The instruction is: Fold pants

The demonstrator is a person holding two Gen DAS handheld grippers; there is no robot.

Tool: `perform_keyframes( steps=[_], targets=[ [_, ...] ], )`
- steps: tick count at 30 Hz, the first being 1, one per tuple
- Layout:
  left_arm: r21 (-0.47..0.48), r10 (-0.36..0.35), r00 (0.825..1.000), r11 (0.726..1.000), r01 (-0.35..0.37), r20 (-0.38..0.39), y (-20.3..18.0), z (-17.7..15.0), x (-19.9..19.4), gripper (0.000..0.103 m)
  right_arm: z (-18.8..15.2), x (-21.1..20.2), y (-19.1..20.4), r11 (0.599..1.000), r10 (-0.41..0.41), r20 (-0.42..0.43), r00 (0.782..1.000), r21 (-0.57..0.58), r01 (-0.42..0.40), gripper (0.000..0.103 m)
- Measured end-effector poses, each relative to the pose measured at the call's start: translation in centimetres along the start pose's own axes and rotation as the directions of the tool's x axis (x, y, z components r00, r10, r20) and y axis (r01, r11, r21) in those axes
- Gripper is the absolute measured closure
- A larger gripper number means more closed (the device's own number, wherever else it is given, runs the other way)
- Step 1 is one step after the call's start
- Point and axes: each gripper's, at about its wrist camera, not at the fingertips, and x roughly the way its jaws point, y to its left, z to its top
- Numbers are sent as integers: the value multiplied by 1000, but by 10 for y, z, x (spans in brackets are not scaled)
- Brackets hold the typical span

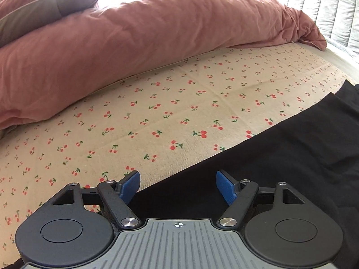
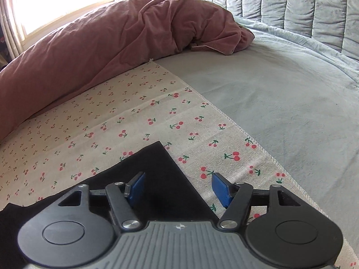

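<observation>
On cherry-print cloth point(image 1: 157, 112) near its edge, black pants point(image 1: 280, 152) lay flat, left gripper point(image 1: 178, 186) and right gripper point(image 2: 178, 187) spread wide, grasping nothing, pink duvet point(image 1: 134, 33) behind.

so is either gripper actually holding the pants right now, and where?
Nothing held. Left gripper is open over the long edge of the black pants; right gripper is open over a corner of them. No fabric sits between the fingers.
</observation>
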Motion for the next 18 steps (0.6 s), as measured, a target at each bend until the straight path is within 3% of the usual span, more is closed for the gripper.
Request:
perform_keyframes(
  steps=[2,3,4,5,6,7,8,11,14,18],
  targets=[
    [-28,-33,999,999,32,-16,8,-1,5,32,-2,8,6,999,-28,40,999,-16,28,40],
    [-45,-53,998,998,52,-23,11,0,5,34,-3,9,9,999,-34,52,998,-29,35,48],
    [-59,-70,997,996,68,-32,14,1,5,40,-5,10,14,997,-34,60,998,-67,38,61],
    [-70,-83,996,994,81,-35,16,1,4,55,-6,9,20,993,-28,66,997,-110,35,70],
    [-77,-101,994,992,98,-36,16,1,2,65,-8,8,26,991,-15,66,998,-135,24,87],
    [-86,-116,993,990,113,-36,16,1,0,86,-10,6,32,987,-22,64,998,-160,32,97],
    [-100,-123,992,988,119,-38,15,1,-1,95,-11,5,39,981,-39,68,997,-185,51,97],
    [-89,-69,997,994,67,-22,4,0,-6,103,-12,-2,47,975,-83,101,991,-196,102,98],
    [-83,-11,998,996,16,61,-3,2,-18,103,-7,-9,45,973,-117,171,978,-179,147,99],
    [-135,24,985,991,-1,168,4,8,-27,103,10,-13,43,978,-101,246,964,-152,142,100]
  ],
)
